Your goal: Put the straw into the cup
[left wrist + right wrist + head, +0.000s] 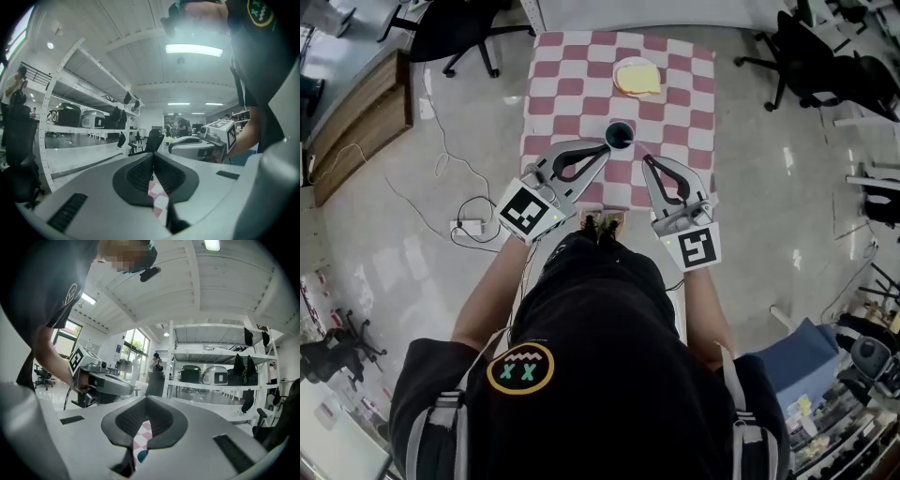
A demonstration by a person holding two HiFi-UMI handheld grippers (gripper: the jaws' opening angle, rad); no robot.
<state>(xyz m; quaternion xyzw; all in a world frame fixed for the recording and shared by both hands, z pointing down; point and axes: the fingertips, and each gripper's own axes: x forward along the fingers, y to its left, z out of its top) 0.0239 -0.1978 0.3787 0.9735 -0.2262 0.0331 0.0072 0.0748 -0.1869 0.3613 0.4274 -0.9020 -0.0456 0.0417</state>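
Observation:
A dark cup [619, 134] stands on the pink-and-white checkered table [572, 94], near its front edge. I cannot make out a straw in any view. My left gripper [605, 151] hovers just left of the cup, its tips together and nothing between them. My right gripper [645, 160] hangs to the right of the cup and a little nearer me, also shut and empty. Both point level, away from me. Below the shut jaws in the right gripper view, a sliver of the teal cup [142, 456] and the cloth shows.
A white plate [637, 77] with something pale yellow lies at the far side of the table. Office chairs [455, 33] stand on the shiny floor around it, and a cable with a power strip [469, 227] lies to the left. Shelving [89, 117] fills both gripper views.

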